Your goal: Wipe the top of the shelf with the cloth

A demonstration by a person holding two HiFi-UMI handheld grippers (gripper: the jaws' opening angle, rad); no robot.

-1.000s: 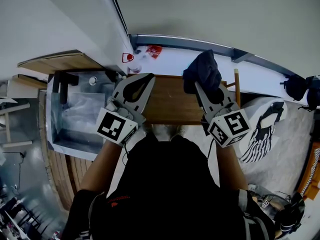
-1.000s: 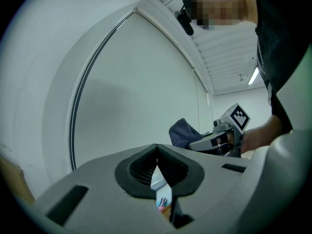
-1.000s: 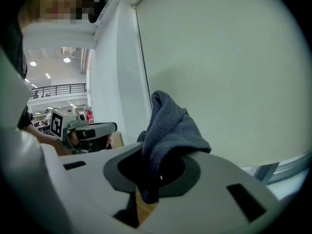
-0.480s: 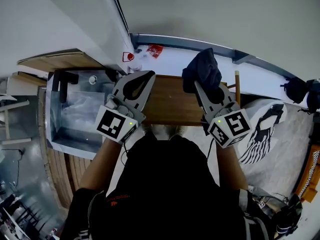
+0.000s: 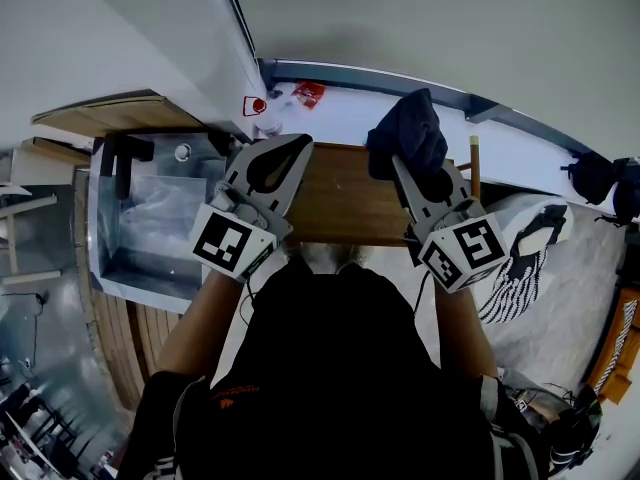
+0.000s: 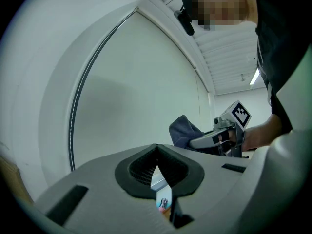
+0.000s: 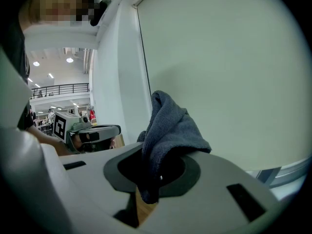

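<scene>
Cloth (image 5: 408,133), dark blue and bunched, was clamped in the right gripper (image 5: 412,168) at the far right corner of the wooden shelf (image 5: 340,203) top. The left gripper (image 5: 292,148) hovered over the left end, jaws closed on nothing. Wiping seemed barely begun, with most of the top left to do.

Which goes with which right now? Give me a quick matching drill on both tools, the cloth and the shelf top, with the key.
Column one
1. left tool
2. right tool
3. cloth
4. shelf top

Column two
A. bare brown wood
B. jaws together, nothing between them
C. dark blue-grey, bunched up past the jaw tips
D. jaws clamped on fabric

Pairs: 1-B, 2-D, 3-C, 4-A
</scene>
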